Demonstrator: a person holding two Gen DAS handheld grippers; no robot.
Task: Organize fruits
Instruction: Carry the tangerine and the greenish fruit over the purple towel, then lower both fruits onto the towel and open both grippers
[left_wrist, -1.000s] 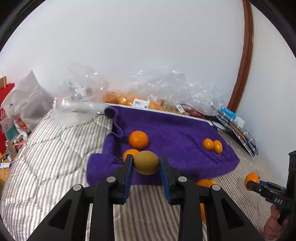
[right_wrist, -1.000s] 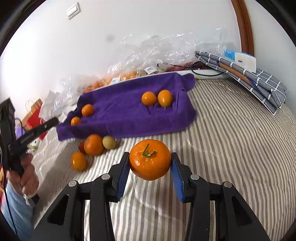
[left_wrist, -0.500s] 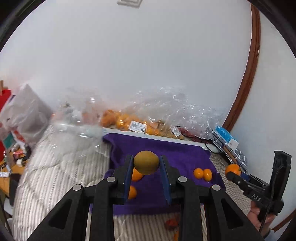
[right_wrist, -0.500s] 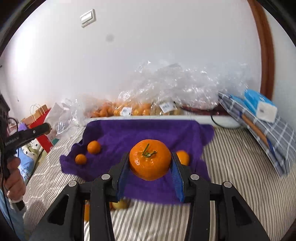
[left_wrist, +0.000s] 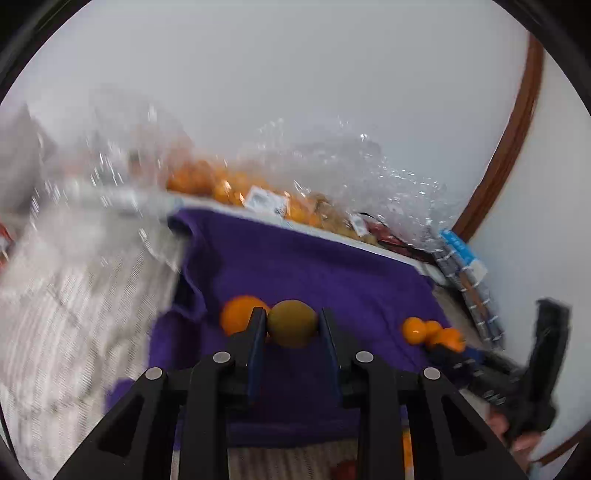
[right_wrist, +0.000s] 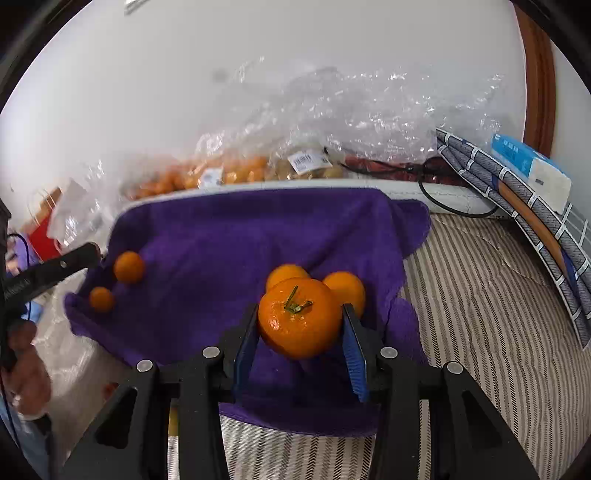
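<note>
My left gripper is shut on a yellow-green round fruit held over the purple towel, just right of an orange lying on it. My right gripper is shut on a large tangerine with a green stem, held over the towel in front of two oranges. Two small oranges lie at the towel's left edge. The right gripper with its tangerine also shows in the left wrist view, beside two small oranges.
Clear plastic bags of oranges line the wall behind the towel. A folded grey checked cloth and a blue-white box lie at the right. The striped bedcover surrounds the towel. A black cable runs behind it.
Both grippers have come down and forward over the purple towel with their fruits still held. The right gripper's tangerine now sits just in front of the two oranges.
</note>
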